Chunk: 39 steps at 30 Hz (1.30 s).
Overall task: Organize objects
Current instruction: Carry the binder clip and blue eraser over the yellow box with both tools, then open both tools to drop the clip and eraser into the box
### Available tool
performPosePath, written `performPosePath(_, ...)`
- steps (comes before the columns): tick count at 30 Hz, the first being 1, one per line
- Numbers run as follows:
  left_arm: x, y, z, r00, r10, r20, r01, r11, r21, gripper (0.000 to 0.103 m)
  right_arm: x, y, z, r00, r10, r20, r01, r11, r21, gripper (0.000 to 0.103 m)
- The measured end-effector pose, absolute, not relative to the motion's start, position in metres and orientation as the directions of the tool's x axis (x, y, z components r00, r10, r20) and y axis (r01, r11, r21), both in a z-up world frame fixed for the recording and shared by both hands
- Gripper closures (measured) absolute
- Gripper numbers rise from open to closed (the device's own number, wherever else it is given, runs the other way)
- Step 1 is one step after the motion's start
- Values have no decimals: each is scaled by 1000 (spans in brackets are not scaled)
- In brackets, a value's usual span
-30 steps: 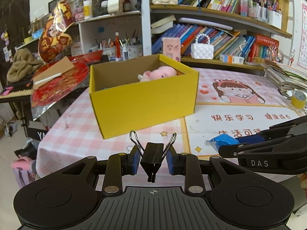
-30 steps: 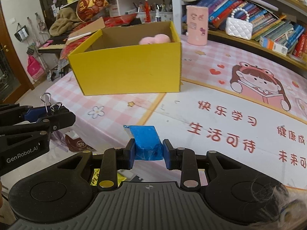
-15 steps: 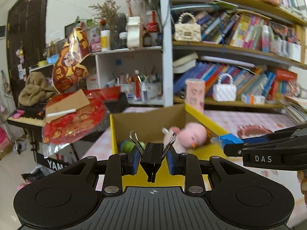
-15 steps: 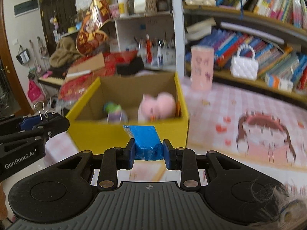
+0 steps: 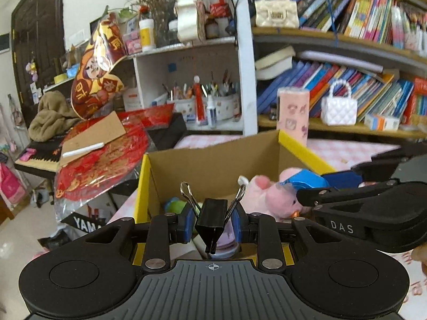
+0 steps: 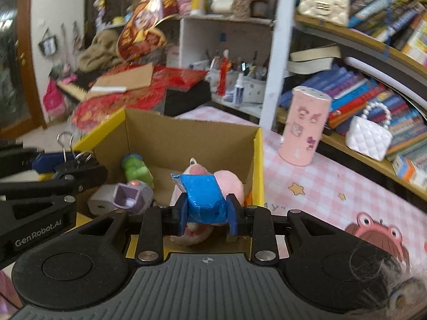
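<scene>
My left gripper is shut on a black binder clip with its wire handles up, held over the near edge of the yellow cardboard box. My right gripper is shut on a blue foil packet, also above the box. Inside the box lie a pink plush toy, a green toy and a pale purple object. In the left wrist view the right gripper reaches in from the right; in the right wrist view the left gripper shows at the left.
A pink patterned cylinder and a white quilted handbag stand behind the box, by the bookshelves. The table has a pink checked cloth. Red foil decorations and cardboard pile up at the left on a keyboard.
Both grippers moved forward from the table's front to above the box, still holding the clip and the blue packet. The box's inside and its toys came into view.
</scene>
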<state>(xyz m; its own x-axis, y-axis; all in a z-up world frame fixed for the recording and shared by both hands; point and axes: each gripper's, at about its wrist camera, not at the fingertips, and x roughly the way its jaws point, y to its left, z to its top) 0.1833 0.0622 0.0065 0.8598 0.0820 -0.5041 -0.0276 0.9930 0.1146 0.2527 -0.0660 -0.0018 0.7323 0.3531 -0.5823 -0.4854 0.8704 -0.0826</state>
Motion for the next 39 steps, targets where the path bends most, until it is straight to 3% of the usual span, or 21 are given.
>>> performPosePath(10, 208, 52, -10, 828, 127, -546, -34, 984, 177, 76, 273, -51, -15, 714, 400, -574, -605, 765, -220, 76)
performPosePath(17, 215, 56, -12, 808, 123, -577, -49, 989, 142, 74, 278, -43, -15, 692, 406, -597, -648, 713, -267, 75)
performPosePath(21, 214, 56, -11, 805, 134, -577, -60, 988, 145, 72, 278, -43, -15, 689, 393, -610, -649, 709, -276, 68)
performPosePath(24, 212, 58, -9, 808, 154, -569, -86, 986, 144, 60, 283, -47, -13, 682, 377, -626, -631, 736, -244, 58)
performPosePath(26, 207, 62, -3, 824, 158, -545, -104, 986, 128, 43, 286, -54, -9, 676, 381, -631, -620, 756, -209, 52)
performPosePath(28, 202, 65, 4, 845, 147, -514, -108, 989, 105, 35, 286, -62, -4, 673, 391, -628, -606, 778, -166, 48)
performPosePath(39, 171, 59, 35, 896, 80, -437, -77, 997, 26, 23, 252, -106, 27, 713, 422, -560, -482, 875, 46, 41)
